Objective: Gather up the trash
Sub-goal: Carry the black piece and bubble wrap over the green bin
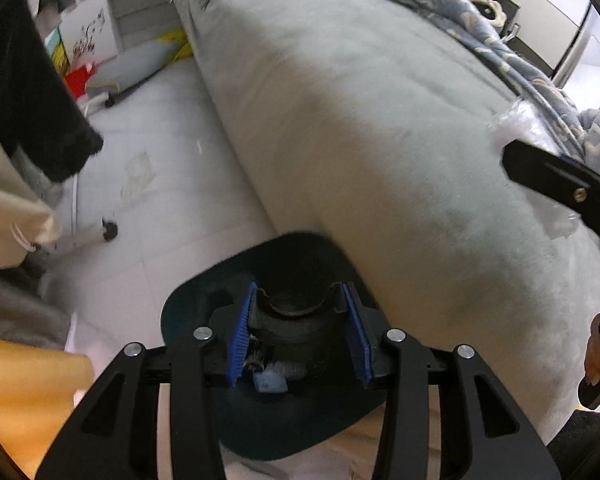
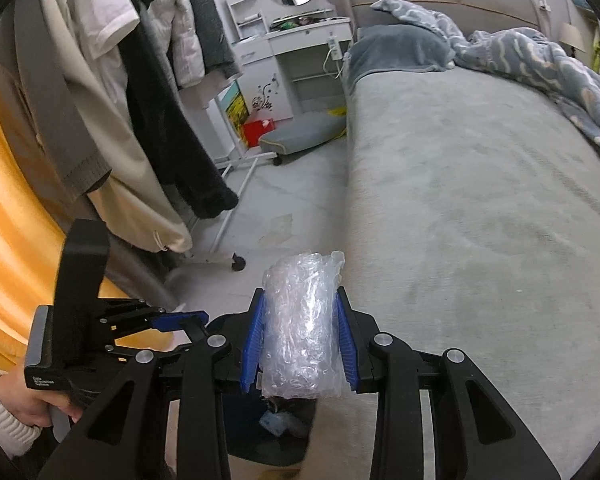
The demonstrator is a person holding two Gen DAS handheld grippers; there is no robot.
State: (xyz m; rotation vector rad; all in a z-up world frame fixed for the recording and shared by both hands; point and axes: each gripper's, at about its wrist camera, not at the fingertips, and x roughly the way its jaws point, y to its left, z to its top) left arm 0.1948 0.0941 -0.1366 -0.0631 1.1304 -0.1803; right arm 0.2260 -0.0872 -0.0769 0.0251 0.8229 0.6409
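My left gripper (image 1: 299, 332) is shut on the black handle piece (image 1: 298, 312) of a dark bin (image 1: 188, 308) that stands on the floor against the bed. Small bits of trash (image 1: 270, 380) lie inside it. My right gripper (image 2: 300, 344) is shut on a clear wad of bubble wrap (image 2: 302, 320) and holds it above the same bin (image 2: 260, 436) at the bed's edge. The right gripper also shows at the right of the left wrist view (image 1: 564, 188), with bubble wrap (image 1: 520, 124) beyond it. The left gripper appears at lower left of the right wrist view (image 2: 180, 320).
A grey bed (image 2: 480, 200) with a blue patterned blanket (image 2: 540, 60) fills the right. A clothes rack on wheels (image 2: 236, 260) with hanging clothes (image 2: 140, 100) stands left. A low cushioned stool (image 2: 300, 132), a red box (image 2: 256, 130) and a white dresser (image 2: 292, 40) stand beyond.
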